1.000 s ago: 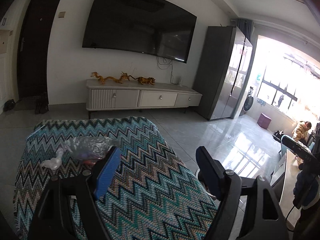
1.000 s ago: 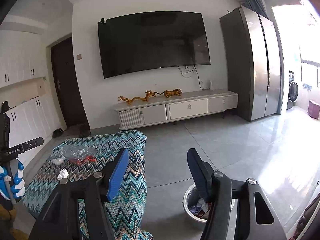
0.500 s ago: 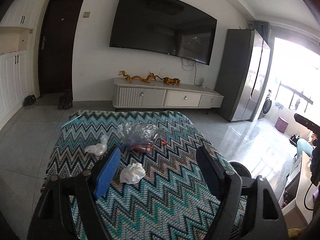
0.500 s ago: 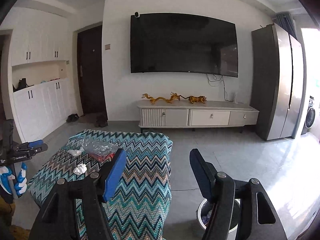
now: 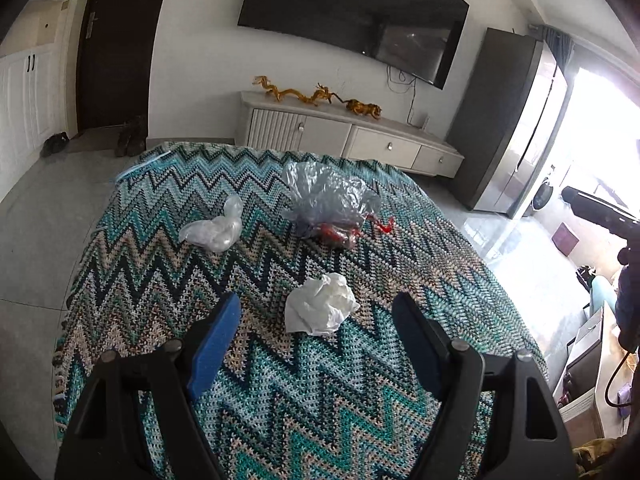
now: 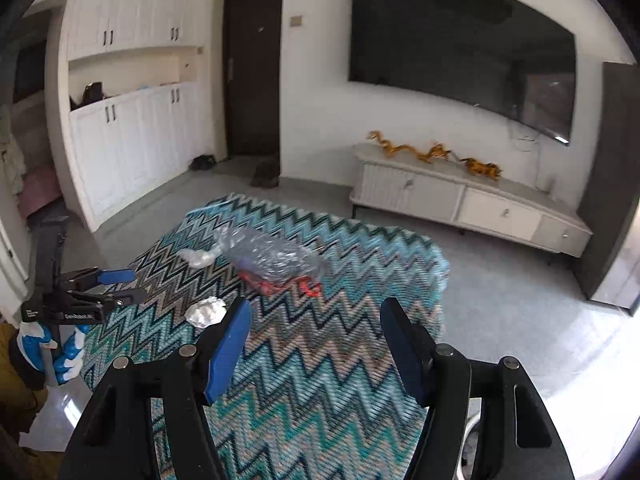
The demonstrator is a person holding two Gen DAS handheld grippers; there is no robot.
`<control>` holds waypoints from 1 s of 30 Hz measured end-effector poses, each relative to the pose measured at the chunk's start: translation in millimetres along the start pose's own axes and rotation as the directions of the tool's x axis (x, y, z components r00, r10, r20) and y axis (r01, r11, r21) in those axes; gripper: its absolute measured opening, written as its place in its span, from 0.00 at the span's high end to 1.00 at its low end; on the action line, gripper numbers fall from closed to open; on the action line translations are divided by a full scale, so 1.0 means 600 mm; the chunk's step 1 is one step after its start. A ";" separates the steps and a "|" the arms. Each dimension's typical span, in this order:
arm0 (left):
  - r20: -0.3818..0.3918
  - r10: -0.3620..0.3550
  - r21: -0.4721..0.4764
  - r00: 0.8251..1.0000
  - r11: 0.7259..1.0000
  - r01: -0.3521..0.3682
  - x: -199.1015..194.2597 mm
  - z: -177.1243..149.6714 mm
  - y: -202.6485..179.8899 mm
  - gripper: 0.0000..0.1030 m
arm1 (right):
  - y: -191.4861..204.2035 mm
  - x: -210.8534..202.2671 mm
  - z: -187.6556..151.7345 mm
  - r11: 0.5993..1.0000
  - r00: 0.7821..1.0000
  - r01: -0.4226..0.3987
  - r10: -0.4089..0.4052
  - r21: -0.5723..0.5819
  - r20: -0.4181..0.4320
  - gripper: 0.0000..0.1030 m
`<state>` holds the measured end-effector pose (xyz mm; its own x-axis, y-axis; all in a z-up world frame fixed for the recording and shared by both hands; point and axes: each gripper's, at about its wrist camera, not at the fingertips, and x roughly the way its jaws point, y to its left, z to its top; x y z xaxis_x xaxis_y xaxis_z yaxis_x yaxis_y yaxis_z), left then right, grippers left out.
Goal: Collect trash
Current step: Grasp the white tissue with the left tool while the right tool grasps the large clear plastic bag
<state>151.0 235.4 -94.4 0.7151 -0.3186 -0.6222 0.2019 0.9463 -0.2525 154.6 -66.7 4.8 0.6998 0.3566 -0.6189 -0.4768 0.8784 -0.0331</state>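
A crumpled white tissue (image 5: 320,309) lies on the zigzag-patterned table cover (image 5: 280,400), just beyond my open, empty left gripper (image 5: 316,320). Farther back lie a small clear plastic wad (image 5: 214,229) and a clear plastic bag with red scraps (image 5: 332,208). In the right wrist view the tissue (image 6: 206,312) sits beside my left finger, the bag (image 6: 276,260) is ahead, and my right gripper (image 6: 316,328) is open and empty over the cover. The left gripper also shows at the left of the right wrist view (image 6: 120,288), held by a gloved hand.
A white TV cabinet (image 5: 348,136) with gold dragon figures stands under a wall TV (image 5: 352,12). A grey fridge (image 5: 516,120) is at right, a dark door (image 5: 116,40) at left. The bin's rim (image 6: 472,424) peeks behind my right finger.
Both grippers tilted down and moved in over the table. The tissue now lies between the left gripper's fingers in view. The bin slid almost out of the right view.
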 end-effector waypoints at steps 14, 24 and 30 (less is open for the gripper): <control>-0.145 -0.055 0.032 0.988 0.998 0.060 0.153 0.014 0.007 0.25 | 0.046 0.283 0.027 0.971 0.959 -0.216 0.231 0.107 -0.163 0.37; -0.172 -0.099 -0.001 0.980 0.995 0.101 0.200 0.005 0.022 0.37 | 0.082 0.392 0.040 0.960 0.940 -0.276 0.279 0.045 -0.196 0.34; -0.176 -0.101 -0.001 0.979 0.995 0.102 0.205 -0.002 0.024 0.41 | 0.080 0.438 0.025 0.954 0.925 -0.297 0.298 0.039 -0.234 0.34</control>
<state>240.9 210.1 -175.5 0.5618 -0.4172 -0.7144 0.2734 0.9087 -0.3156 323.5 74.1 -148.0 0.3811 0.5168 -0.7666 -0.6419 0.7446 0.1830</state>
